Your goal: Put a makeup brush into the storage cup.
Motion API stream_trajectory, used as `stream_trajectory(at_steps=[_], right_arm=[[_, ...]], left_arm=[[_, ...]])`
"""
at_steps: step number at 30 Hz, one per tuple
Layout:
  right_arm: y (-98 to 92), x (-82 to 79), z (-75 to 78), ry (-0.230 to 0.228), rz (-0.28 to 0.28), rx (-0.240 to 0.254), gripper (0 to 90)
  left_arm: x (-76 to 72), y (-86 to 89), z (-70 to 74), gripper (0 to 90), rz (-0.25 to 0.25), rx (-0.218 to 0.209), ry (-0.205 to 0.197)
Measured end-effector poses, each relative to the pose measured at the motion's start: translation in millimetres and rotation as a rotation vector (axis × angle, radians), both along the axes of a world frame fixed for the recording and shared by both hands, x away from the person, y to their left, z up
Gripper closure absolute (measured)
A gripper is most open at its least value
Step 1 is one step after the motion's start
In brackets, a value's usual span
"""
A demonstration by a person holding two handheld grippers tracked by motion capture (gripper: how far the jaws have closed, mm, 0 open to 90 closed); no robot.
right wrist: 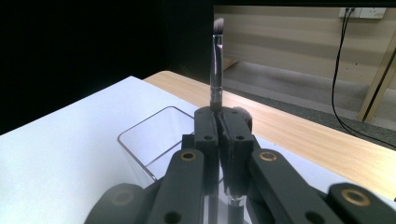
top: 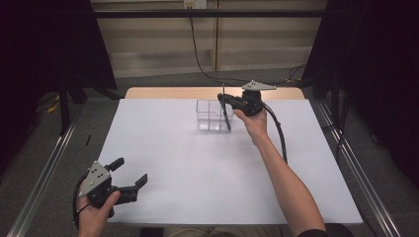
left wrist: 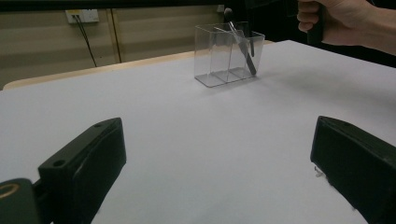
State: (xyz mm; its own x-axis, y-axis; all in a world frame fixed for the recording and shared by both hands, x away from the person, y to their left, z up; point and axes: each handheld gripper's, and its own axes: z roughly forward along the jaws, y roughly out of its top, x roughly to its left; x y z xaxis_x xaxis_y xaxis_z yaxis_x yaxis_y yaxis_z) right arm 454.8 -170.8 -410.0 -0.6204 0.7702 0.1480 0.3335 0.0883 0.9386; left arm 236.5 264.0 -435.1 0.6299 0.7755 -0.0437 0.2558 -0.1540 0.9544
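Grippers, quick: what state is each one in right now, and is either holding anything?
Left gripper: open, holding nothing, near the table's front left corner.
Right gripper: shut on the makeup brush, above the clear organizer.

A white-topped table (top: 173,168) carries a clear, divided organiser (top: 212,114) near its far edge.

A clear organizer (top: 213,114) is standing on a white table (top: 197,168); a brush (right wrist: 216,65) is showing a silver ferrule, dark handle and pale-tipped bristles between black jaws.
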Motion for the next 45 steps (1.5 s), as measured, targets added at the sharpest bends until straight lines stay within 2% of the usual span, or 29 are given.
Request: stream_trajectory(at_steps=[13,22,27,33,38,45], right_arm=[[-2.2,0.9,-5.4,0.015,-0.005,-0.004,85.5],[-5.8,1.4,-8.4,0.037,-0.029,0.0,74.8],[-6.1,-2.6,-7.0,0.019,-0.02,0.007,70.6],[-8.3,-6.2,-8.6,0.023,-0.012,0.001,57.4],[-7.8,-9.7,-6.3,0.006,0.007,-0.016,46.0],[-9.5,-14.3,-2.2,-0.002,0.031,-0.007,30.1]], left_arm=[[0.0,0.0,0.0,3.4,0.0,0.002,-0.001],[-0.2,0.2,-0.1,3.4,-0.001,-0.003,-0.001],[0.5,-0.1,-0.1,3.4,-0.001,-0.003,0.0],[3.2,-2.2,0.5,3.4,0.002,-0.005,-0.001],[7.4,-5.1,-0.6,3.4,0.004,-0.008,0.008],[7.9,-3.7,-1.2,3.4,0.017,-0.021,0.011]])
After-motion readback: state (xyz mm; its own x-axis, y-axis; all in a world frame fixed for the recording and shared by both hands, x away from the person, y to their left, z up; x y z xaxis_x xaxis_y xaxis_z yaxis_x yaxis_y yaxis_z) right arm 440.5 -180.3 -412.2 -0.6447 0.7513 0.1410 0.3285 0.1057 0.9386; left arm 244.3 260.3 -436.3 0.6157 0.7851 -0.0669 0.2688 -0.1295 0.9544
